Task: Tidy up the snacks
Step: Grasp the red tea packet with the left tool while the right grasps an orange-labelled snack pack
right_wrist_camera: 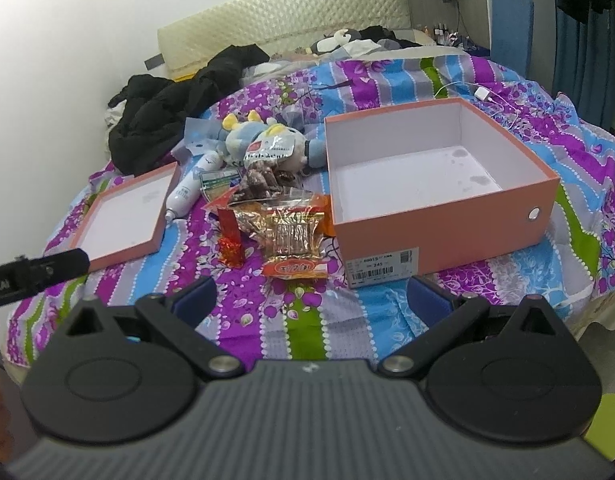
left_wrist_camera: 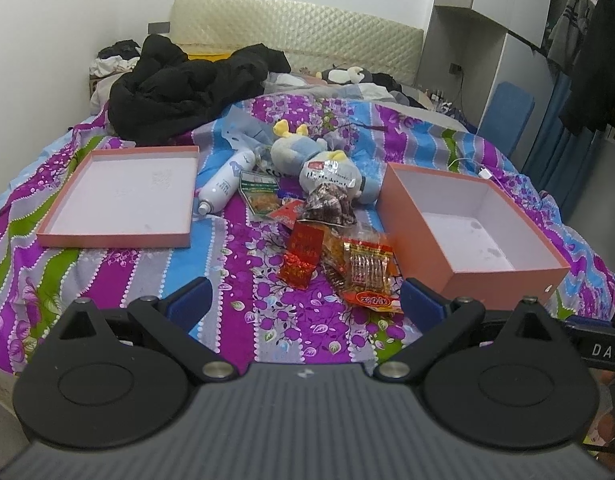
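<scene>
Both tongs hover above the near edge of the bed with the purple, blue and green floral striped bedspread (left_wrist_camera: 235, 288), each with its blue pads spread wide apart and nothing between them: the left tongs (left_wrist_camera: 303, 300) and the right tongs (right_wrist_camera: 311, 300).

The heap of snack packets (left_wrist_camera: 335, 248) lies in the middle of the bedspread, between the shallow pink cardboard box lid (left_wrist_camera: 119, 196) on the left and the deep pink cardboard shoebox (right_wrist_camera: 439, 184) on the right, both white inside. The nearest packet, a clear pack of orange-brown sticks with a red label (right_wrist_camera: 293, 240), lies just beside the shoebox's near left corner. A red foil packet (left_wrist_camera: 301, 256) lies beside it.

Bare bedspread stretches between the tongs and the heap, and between the lid and the heap.

Behind the heap lie a grey-blue plush toy with yellow horns (left_wrist_camera: 307, 156) and a white spray can (left_wrist_camera: 225, 184) on its side.

The shoebox's end label (right_wrist_camera: 381, 266) reads "245" above a barcode; the packets' print is too small to read.
</scene>
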Demonstrator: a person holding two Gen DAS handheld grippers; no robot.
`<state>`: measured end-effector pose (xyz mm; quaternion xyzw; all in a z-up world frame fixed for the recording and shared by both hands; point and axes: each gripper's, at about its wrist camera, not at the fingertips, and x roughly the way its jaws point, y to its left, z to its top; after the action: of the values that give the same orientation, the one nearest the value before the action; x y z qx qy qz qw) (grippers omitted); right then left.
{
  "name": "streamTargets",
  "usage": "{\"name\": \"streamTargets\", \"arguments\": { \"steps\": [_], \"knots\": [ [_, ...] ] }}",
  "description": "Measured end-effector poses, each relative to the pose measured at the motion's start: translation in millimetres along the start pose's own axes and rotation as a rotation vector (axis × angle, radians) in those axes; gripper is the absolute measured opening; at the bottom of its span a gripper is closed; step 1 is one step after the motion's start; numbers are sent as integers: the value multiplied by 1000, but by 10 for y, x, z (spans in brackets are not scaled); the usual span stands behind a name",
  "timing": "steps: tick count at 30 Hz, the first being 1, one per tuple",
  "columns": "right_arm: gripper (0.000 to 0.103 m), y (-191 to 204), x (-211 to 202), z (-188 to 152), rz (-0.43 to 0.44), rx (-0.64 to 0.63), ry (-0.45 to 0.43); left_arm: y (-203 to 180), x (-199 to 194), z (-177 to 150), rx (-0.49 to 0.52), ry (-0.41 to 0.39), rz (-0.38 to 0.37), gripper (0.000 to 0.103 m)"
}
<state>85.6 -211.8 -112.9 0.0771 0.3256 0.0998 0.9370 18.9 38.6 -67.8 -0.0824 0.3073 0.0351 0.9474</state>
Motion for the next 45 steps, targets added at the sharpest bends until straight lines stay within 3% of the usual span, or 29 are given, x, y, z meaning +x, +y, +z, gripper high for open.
{"name": "streamTargets", "arguments": {
  "steps": [6,14,18,23,29,35,38,45],
  "knots": [
    [103,60,203,17,7,-14,10,52,318,-17,-1,47,7,101],
    [103,370,632,-3,49,-169,10,185,851,63,11,93,27,101],
    [91,523,904,32,76,-226,18,325,1131,174,-20,105,2,101],
    [91,698,1227,88,80,-292,6,417,1526,291,-12,136,-34,100],
    [91,819,1732,60,24,-344,12,532,2056,400,-20,191,-103,100],
    [91,831,2239,-24,-20,-360,78,560,2637,443,19,254,-168,100],
    [91,855,2422,-50,-47,-398,81,568,2887,429,31,295,-197,91],
    [91,877,2749,-42,-136,-470,82,565,3351,368,61,367,-264,88]
  ]
}}
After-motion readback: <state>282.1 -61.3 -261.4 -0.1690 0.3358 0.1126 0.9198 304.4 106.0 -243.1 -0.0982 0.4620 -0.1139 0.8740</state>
